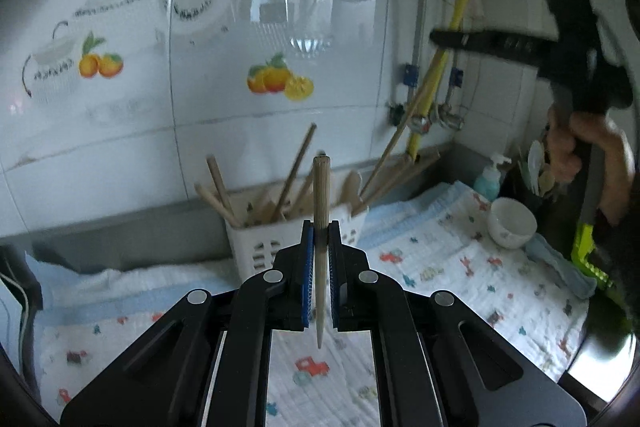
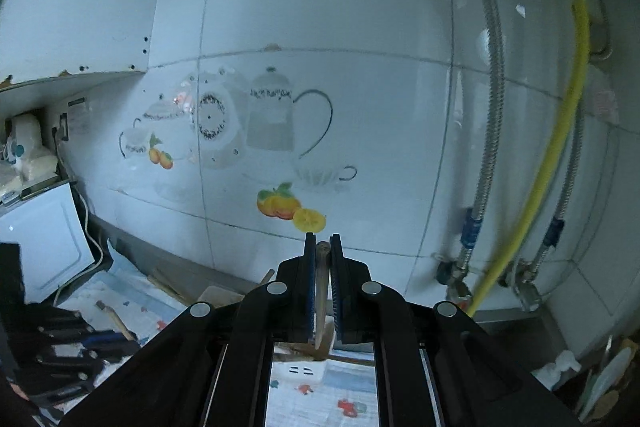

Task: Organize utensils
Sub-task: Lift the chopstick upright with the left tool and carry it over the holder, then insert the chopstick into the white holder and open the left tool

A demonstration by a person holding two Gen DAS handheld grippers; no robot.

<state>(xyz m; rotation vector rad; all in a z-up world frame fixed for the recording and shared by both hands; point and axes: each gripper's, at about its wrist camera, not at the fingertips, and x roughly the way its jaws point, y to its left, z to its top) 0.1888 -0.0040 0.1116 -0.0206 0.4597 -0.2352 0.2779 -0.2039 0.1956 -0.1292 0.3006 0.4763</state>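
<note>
We carry one tapered wooden chopstick (image 1: 321,227) clenched in each gripper, left (image 1: 320,227) and right (image 2: 322,247), next lowering both into the white slotted plastic holder (image 1: 280,239).

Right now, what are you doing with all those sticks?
A person is tidying chopsticks using a gripper in each hand. The left gripper is shut on one wooden chopstick, held upright in front of the white basket, which already has several chopsticks sticking out. The right gripper is clamped on another chopstick, raised above the counter near the tiled wall. Neither chopstick is in the basket yet.
</note>
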